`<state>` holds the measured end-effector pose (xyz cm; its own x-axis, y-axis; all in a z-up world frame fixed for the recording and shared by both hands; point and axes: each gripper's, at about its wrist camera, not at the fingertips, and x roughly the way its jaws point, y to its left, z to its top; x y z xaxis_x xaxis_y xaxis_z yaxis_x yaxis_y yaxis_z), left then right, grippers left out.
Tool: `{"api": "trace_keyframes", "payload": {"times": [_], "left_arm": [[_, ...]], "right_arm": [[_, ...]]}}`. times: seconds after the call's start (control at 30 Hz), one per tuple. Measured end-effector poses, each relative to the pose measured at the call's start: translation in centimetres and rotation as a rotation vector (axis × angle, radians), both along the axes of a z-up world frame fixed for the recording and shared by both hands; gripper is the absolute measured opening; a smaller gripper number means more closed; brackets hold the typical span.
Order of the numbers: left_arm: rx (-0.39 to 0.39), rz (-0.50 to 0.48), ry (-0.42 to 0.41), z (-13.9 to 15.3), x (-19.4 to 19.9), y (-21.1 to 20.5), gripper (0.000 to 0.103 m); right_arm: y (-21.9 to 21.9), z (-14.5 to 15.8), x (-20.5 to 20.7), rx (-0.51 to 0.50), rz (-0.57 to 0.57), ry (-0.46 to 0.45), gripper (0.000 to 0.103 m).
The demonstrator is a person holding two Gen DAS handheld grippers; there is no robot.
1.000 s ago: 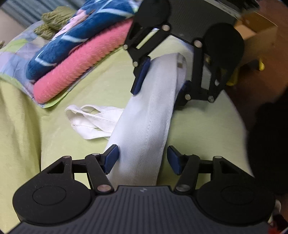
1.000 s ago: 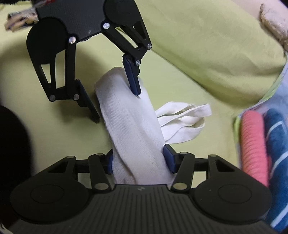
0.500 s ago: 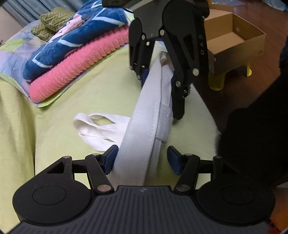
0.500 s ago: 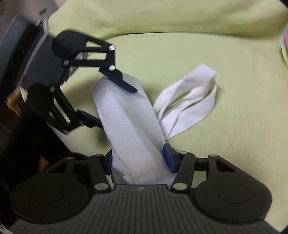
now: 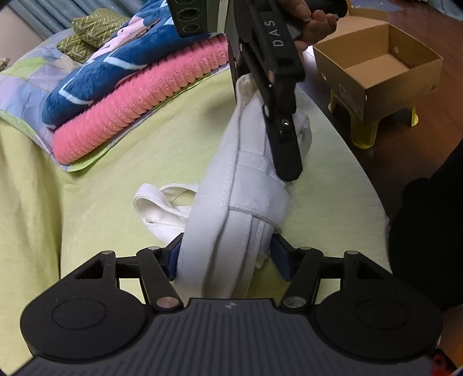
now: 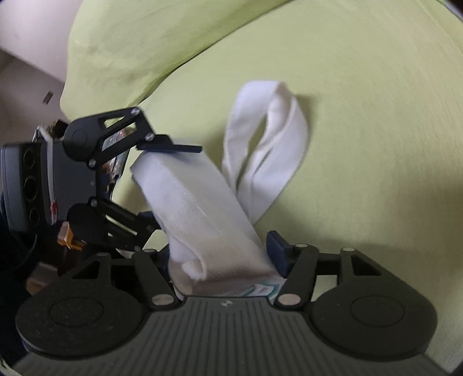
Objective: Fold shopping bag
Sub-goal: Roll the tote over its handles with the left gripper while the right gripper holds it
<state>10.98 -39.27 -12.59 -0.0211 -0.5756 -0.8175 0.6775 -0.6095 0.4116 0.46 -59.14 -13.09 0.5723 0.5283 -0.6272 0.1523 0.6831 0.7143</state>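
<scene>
right gripper [image 6: 221, 256] has swung over toward the left gripper [image 5: 225, 254]; both clamp the bag [image 5: 237, 185], doubling it.

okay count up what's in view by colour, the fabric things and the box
White: 1, shopping bag
Pink: 1, ribbed blanket
Blue: 1, patterned blanket
Olive: 2, zigzag cushions
Brown: 1, cardboard box
Total: 6
</scene>
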Motion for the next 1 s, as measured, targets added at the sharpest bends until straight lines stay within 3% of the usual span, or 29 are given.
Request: {"api": "trace_keyframes", "payload": {"times": [0.23, 0.3, 0.33, 0.43, 0.57, 0.73, 0.87, 0.93, 1.0], "left_arm": [[-0.050, -0.022, -0.029, 1.4, 0.5, 0.3, 0.064], [-0.103, -0.029, -0.046, 2.7, 0.8, 1.2, 0.055], [-0.129, -0.029, -0.039, 3.6, 1.0, 1.6, 0.042], [-0.176, -0.028, -0.010, 5.5, 1.2, 2.1, 0.039], [-0.120, -0.007, -0.054, 3.5, 0.8, 0.6, 0.036], [-0.110, 0.084, -0.001, 2.1, 1.4, -0.9, 0.037], [-0.106, 0.108, -0.005, 1.8, 1.3, -1.5, 0.036], [-0.107, 0.111, -0.006, 1.7, 1.3, -1.7, 0.036], [-0.105, 0.121, 0.001, 1.7, 1.5, -1.9, 0.036]], "right_arm": [[-1.7, -1.8, 0.7, 0.135, -0.071, 0.077, 0.064], [-2.3, -2.4, 0.7, 0.188, -0.116, 0.096, 0.064], [-2.5, -2.7, 0.6, 0.211, -0.137, 0.102, 0.064], [-2.9, -3.2, 0.6, 0.254, -0.168, 0.116, 0.064], [-2.9, -3.1, 0.6, 0.255, -0.170, 0.133, 0.064], [-2.7, -2.8, 0.2, 0.248, -0.269, 0.148, 0.064], [-1.2, -1.0, -0.5, 0.094, -0.336, 0.112, 0.070], [0.6, 0.8, -0.8, -0.107, -0.351, 0.086, 0.082], [2.6, 2.7, -1.2, -0.316, -0.368, 0.055, 0.085]]}}
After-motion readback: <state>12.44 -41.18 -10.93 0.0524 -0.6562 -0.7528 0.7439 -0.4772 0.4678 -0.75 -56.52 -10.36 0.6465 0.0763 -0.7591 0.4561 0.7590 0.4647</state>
